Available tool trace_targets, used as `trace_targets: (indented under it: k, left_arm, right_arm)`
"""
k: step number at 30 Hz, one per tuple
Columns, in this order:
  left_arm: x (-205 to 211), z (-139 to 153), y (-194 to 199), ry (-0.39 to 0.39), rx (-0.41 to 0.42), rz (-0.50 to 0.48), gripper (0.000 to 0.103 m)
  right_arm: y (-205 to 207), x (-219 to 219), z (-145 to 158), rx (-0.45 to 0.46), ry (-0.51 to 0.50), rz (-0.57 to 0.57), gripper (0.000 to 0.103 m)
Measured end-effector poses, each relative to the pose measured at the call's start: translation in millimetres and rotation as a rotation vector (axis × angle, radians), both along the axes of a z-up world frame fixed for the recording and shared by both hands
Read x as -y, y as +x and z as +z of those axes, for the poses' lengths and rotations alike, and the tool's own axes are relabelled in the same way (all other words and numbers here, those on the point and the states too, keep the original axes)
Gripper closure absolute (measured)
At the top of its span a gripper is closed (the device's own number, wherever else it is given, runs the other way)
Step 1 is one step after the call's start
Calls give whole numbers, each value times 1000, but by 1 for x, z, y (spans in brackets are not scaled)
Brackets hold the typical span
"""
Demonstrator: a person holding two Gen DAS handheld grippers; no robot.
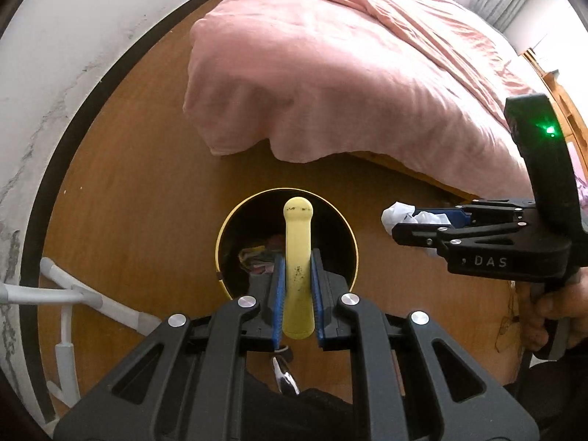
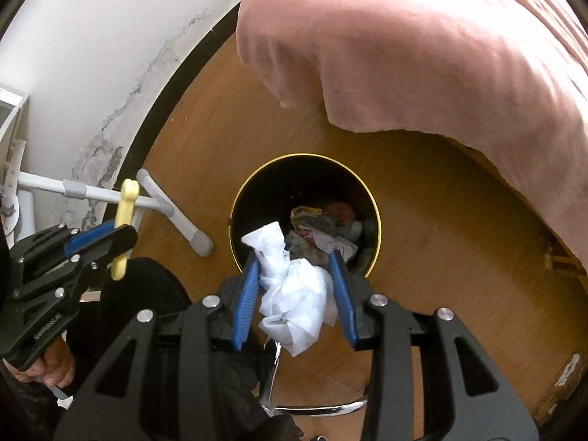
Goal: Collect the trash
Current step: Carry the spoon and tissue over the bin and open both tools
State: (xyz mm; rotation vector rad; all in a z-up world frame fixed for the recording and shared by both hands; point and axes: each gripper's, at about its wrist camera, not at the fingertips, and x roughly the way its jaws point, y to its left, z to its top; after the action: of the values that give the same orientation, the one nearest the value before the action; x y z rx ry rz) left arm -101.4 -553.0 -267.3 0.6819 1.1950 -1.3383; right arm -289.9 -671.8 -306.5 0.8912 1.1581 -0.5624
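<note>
A round black bin with a gold rim [image 1: 224,220] [image 2: 235,205] stands on the wooden floor, with crumpled wrappers [image 2: 323,231] lying inside it. My left gripper [image 1: 297,268] [image 2: 117,242] is shut on a pale yellow stick with a rounded end [image 1: 297,257] [image 2: 125,202], held over the near part of the bin's mouth. My right gripper [image 2: 294,268] [image 1: 400,226] is shut on a crumpled white tissue wad [image 2: 294,294] [image 1: 397,215]. In the right wrist view the wad hangs above the bin's near rim. In the left wrist view it sits to the right of the bin.
A bed with a pink cover [image 1: 349,73] [image 2: 441,55] overhangs the floor just behind the bin. White tube legs of a rack [image 1: 73,294] [image 2: 165,209] stand at the left by a white wall [image 1: 55,55]. A chrome stool ring [image 2: 323,409] lies below the grippers.
</note>
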Motion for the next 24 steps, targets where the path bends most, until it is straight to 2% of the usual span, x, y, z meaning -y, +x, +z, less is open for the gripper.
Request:
trace_targets:
  k: [4,5,6,7,8,9,13,15,19,21,24]
  left_arm:
    - [4,-1,-5,4,-11,-20,90]
    - [5,-1,-6,3,-9,-25,89]
    - [5,-1,-7,3,-9,-29,82]
    - [5,1,-7,1,-7,-29,75]
    - [4,3,-7,-4,-5,-28,58]
    - [2,7,-7,-12,-3,-22,48]
    - [-6,22,-6,-39,8,-16,40]
    - [-12,33,-5,-54,29,-7,30]
    - [-31,71,-1,-103,95,9,20]
    - [-47,100,4,-140,138,31,14]
    - [-73,139,16,-184,195,72,12]
  right_arm:
    - [2,3,7,17,-11,3,64]
    - [3,4,6,22,-12,2,60]
    - [2,4,8,27,-17,0,48]
    - [2,5,11,29,-26,-4,42]
    - [1,4,14,30,-41,-4,37]
    - [2,3,18,34,-49,1,37]
    - [3,2,30,45,-72,-1,37]
    - [6,0,38,44,-94,3,37]
    - [15,-9,68,67,-163,29,35]
    - [22,-18,95,104,-206,47,33]
    - [43,-37,140,168,-276,99,31]
